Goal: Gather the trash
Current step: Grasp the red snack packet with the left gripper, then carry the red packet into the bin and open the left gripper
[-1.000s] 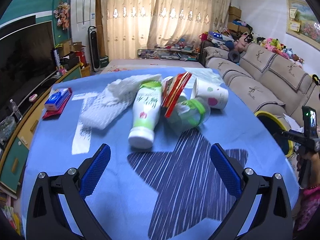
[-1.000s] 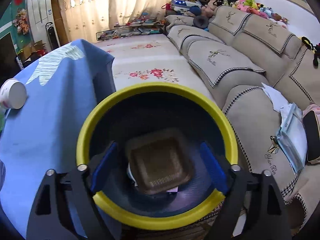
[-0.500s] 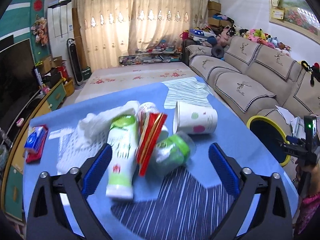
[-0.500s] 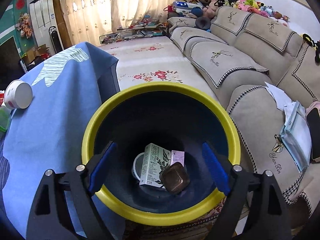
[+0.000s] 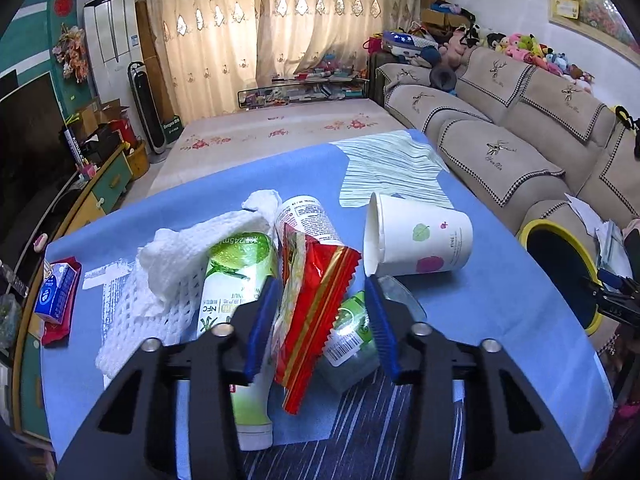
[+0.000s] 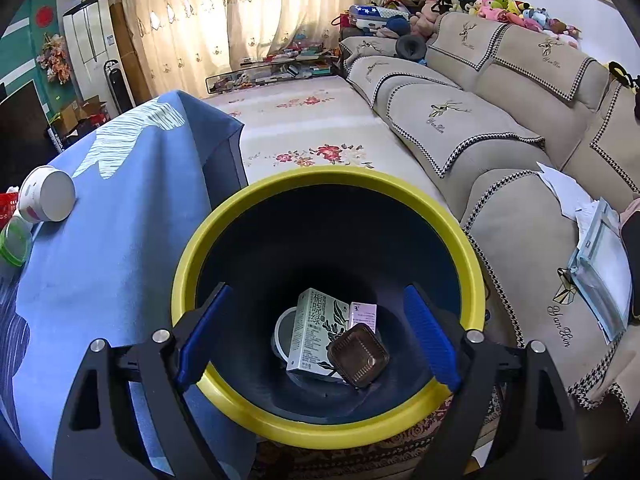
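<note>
On the blue tablecloth [image 5: 480,300] lies a trash pile: a red foil wrapper [image 5: 316,280], a clear cup with a green label [image 5: 352,332], a green-and-white bottle [image 5: 228,280], a white paper cup [image 5: 420,244] on its side and white netting [image 5: 172,276]. My left gripper [image 5: 320,312] is closing with the wrapper and the clear cup's edge between its jaws; the pads are not clearly pressing. My right gripper [image 6: 316,292] hangs open and holds nothing over the yellow-rimmed bin [image 6: 320,178]. In the bin lie a carton [image 6: 316,328], a brown tray [image 6: 362,356] and a pink box [image 6: 364,314].
A blue tissue pack [image 5: 56,292] lies at the table's left edge. The bin stands on the floor between the table's right side and a beige sofa [image 6: 520,200] with papers [image 6: 596,248] on it. The paper cup [image 6: 48,194] shows at the right wrist view's left.
My left gripper moved forward onto the pile and its jaws narrowed around the red wrapper. The brown tray dropped from between the right jaws to the bin's bottom. The right gripper kept still.
</note>
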A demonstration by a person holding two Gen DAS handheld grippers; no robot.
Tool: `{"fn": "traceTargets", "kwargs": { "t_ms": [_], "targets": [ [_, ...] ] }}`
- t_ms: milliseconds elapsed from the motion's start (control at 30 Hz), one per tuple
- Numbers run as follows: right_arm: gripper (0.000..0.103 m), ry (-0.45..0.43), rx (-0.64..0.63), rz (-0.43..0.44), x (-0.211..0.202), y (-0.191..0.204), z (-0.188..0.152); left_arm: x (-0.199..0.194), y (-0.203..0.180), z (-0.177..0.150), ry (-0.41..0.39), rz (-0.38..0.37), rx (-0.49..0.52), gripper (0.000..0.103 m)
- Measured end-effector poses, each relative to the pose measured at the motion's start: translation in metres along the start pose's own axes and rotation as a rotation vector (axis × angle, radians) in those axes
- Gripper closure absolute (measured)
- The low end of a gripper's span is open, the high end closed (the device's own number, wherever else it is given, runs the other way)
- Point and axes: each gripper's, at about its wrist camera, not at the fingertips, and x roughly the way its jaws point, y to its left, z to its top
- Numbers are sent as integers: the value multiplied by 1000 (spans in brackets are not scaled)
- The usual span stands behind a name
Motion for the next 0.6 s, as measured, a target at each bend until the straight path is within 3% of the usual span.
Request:
{"fn": "traceTargets", "kwargs": {
  "t_ms": [167, 400, 600],
  "targets": [
    [21, 4, -3, 10, 1, 2, -1, 1, 4, 1, 4, 8, -19, 90],
    [21, -13, 2, 23, -9, 1, -3, -29, -2, 5, -57, 40, 7, 93],
    [21, -50, 10, 36, -29, -4, -5, -76, -25, 11, -104, -31, 27, 93]
  ]
}}
